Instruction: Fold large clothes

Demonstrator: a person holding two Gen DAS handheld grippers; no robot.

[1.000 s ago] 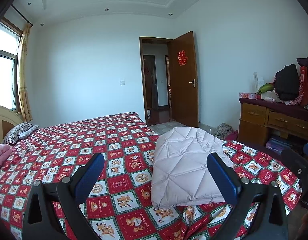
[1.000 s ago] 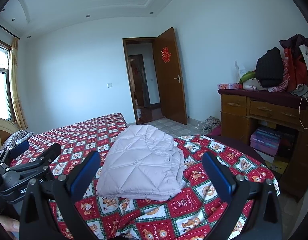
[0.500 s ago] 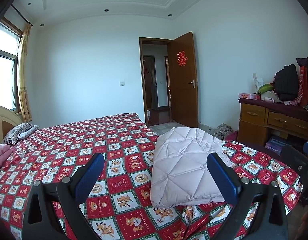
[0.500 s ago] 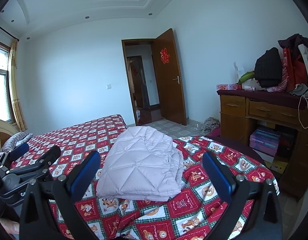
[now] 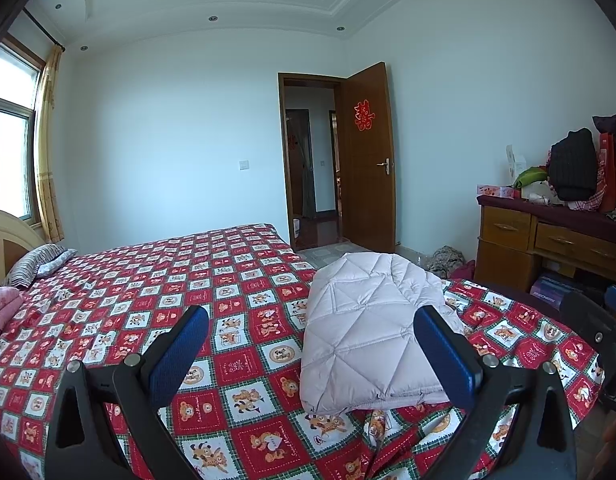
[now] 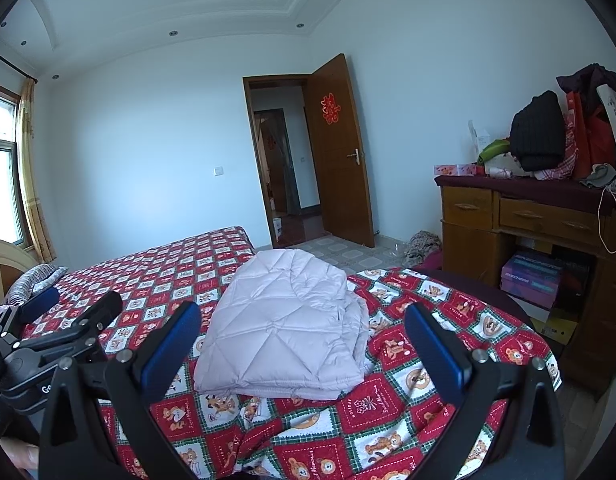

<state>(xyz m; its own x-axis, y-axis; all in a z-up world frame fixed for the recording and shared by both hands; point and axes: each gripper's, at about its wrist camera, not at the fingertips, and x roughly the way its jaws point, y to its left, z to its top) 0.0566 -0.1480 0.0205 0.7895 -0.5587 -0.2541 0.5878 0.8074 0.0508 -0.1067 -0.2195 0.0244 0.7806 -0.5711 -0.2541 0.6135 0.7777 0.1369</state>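
Pale quilted jacket [image 5: 371, 328] sits folded on the bed [image 5: 156, 292], left wrist view: left gripper [image 5: 311, 348] fingers apart, empty, jacket ahead toward the right finger. Right wrist view: right gripper [image 6: 304, 344] fingers apart, jacket [image 6: 288, 324] ahead between them, untouched.

1. A home bedroom: a wide bed [image 5: 156, 280] under a red checked cartoon-print bedspread [image 6: 172, 268] fills most of the floor, with a striped pillow [image 5: 36, 260] by its headboard [image 5: 8, 236].
2. A wooden dresser [image 6: 519, 232] is piled with clothes and bags [image 6: 555, 136].
3. A wooden door [image 5: 369, 156] bearing a red paper decoration [image 5: 364, 115] stands open.
4. A curtained window [image 5: 12, 160] lights the white walls.
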